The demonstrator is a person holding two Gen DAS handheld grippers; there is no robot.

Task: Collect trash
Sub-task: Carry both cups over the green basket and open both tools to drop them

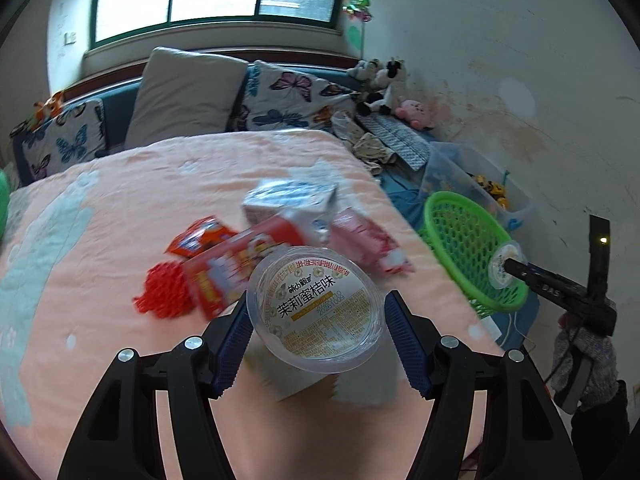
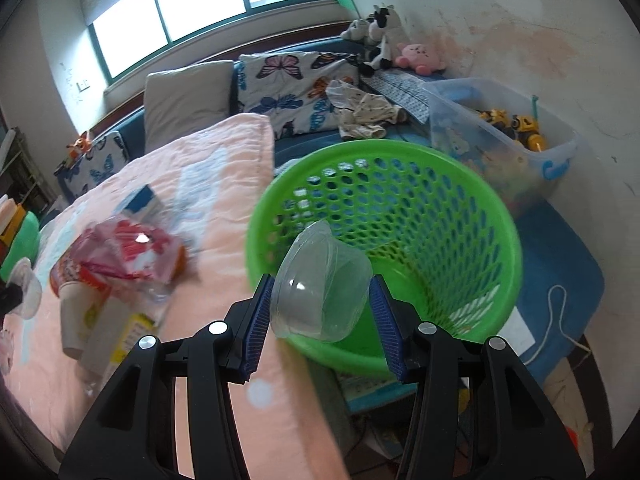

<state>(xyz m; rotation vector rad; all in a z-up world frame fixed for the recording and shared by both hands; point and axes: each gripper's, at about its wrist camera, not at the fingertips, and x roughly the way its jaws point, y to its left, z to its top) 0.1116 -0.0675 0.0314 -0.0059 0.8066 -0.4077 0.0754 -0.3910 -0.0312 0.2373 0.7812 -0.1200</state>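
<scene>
Over the pink blanket [image 1: 120, 208] the left gripper [image 1: 318, 322] reaches forward and slightly downward, its two blue-padded fingers [image 1: 232, 344] pinching a clear jelly cup [image 1: 316, 308] by its sides; the printed lid faces the camera and the cup tilts a little. Just past the cup lies a blurred heap of trash: a red mesh scrap [image 1: 164, 292] at the left, a red snack box [image 1: 236, 264] touching it, an orange wrapper [image 1: 200, 236] behind, a white carton [image 1: 288, 200] farther back and a pink pack [image 1: 368, 244] at the right. The blanket's right edge runs close beside the heap, and beyond that edge stands a green basket [image 1: 472, 240], apart from the heap.

Farther right, the right gripper [image 2: 320, 312] is held level with the basket's near rim, fingers [image 2: 258, 320] closed on an empty clear cup [image 2: 320, 284] that hangs tipped over the basket [image 2: 480, 208] opening. The basket's floor shows bare green under the cup, with free room inside all round. Seen from this wrist, the trash heap [image 2: 120, 256] lies left of the basket on the blanket, with a strip of bare blanket between them. A clear toy bin [image 2: 520, 148] sits behind the basket against the stained wall [image 2: 520, 40], near but not touching that I can tell
</scene>
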